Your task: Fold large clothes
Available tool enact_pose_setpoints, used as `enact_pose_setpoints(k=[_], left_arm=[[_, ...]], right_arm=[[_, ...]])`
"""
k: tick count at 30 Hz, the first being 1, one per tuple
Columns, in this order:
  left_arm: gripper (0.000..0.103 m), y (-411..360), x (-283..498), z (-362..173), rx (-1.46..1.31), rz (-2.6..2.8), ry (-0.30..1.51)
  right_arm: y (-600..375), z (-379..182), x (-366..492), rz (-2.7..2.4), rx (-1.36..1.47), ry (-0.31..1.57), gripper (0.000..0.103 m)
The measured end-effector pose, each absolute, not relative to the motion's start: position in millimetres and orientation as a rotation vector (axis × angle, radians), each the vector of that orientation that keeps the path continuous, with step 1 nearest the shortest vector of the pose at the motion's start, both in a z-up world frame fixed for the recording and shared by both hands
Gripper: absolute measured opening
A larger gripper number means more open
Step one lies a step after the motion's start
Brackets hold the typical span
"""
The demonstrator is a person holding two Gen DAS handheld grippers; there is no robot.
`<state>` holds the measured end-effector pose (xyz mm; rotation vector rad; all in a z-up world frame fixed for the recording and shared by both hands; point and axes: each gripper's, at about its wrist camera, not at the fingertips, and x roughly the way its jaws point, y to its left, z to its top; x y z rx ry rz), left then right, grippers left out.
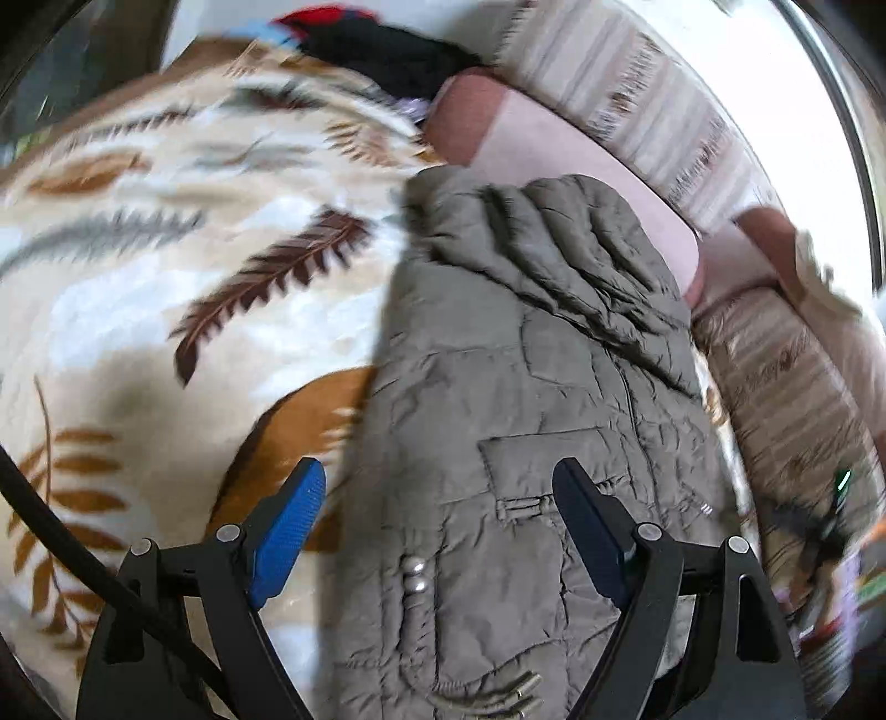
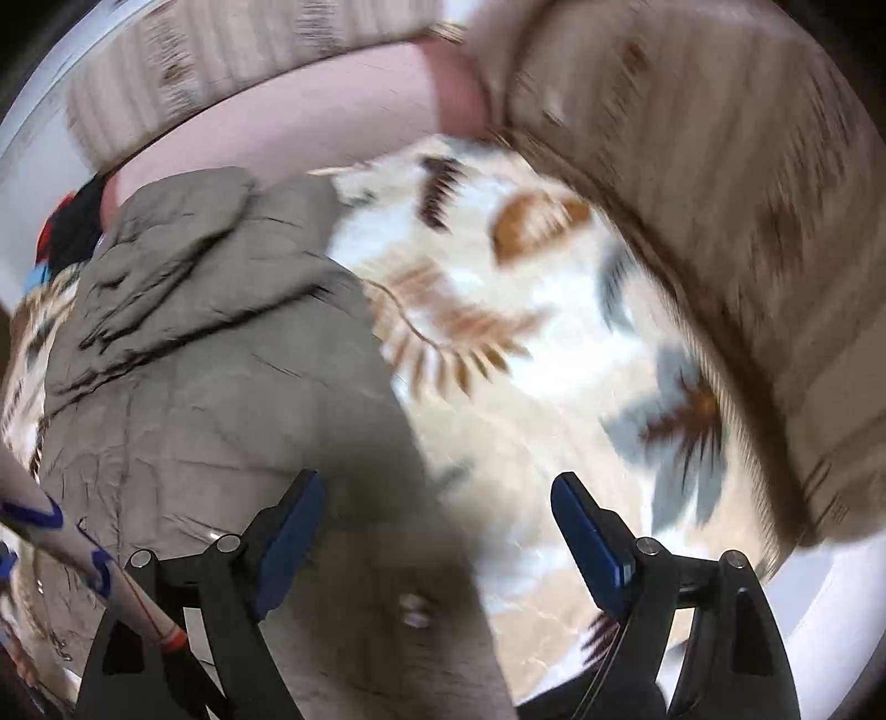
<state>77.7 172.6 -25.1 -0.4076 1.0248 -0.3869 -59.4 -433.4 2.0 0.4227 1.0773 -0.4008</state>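
**Grey-brown jacket laid on the patterned blanket, both grippers spread open above it**

A padded grey-brown jacket (image 1: 531,399) is seen lying along a blanket (image 1: 138,266) with a pattern of brown and grey leaves. In the left wrist view the jacket is stretched from 6 o'clock up toward 12 o'clock, with a puffy folded part at its far end and a pocket flap near the middle. Two small metal snaps (image 1: 415,576) are seen on the fabric near 6 o'clock.

The left gripper (image 1: 437,487) is held above the jacket with its jaws wide apart, and nothing is gripped between them. Its blue fingers (image 1: 288,531) are placed on both sides of the near end of the jacket.

In the right wrist view the jacket (image 2: 210,387) is found at 9 o'clock, and the blanket (image 2: 526,387) is shown toward 3 o'clock. The right gripper (image 2: 437,487) is also opened wide and is empty. A striped cushion (image 2: 720,194) is seen at 2 o'clock, and a pink cushion (image 2: 288,127) at 11 o'clock. A pile of dark and red clothes (image 1: 376,50) is placed at 12 o'clock in the left view. Both pictures are blurred.
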Motion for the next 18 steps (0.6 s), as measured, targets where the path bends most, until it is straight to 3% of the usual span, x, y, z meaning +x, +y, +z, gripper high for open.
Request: enact_pose_setpoints(k=[10,18], left_arm=[[0.083,181.2,105.2,-80.3,-0.664,-0.451,1.219],[0.084,172.3,104.3,-91.5,-0.743,-0.53,1.241]], right_arm=[[-450.4,-52.8,-69.2,-0.195,0.678,1.067,0.088],[-442.8,-64.9,-56.1,-0.096,0.725,1.055,0.089]])
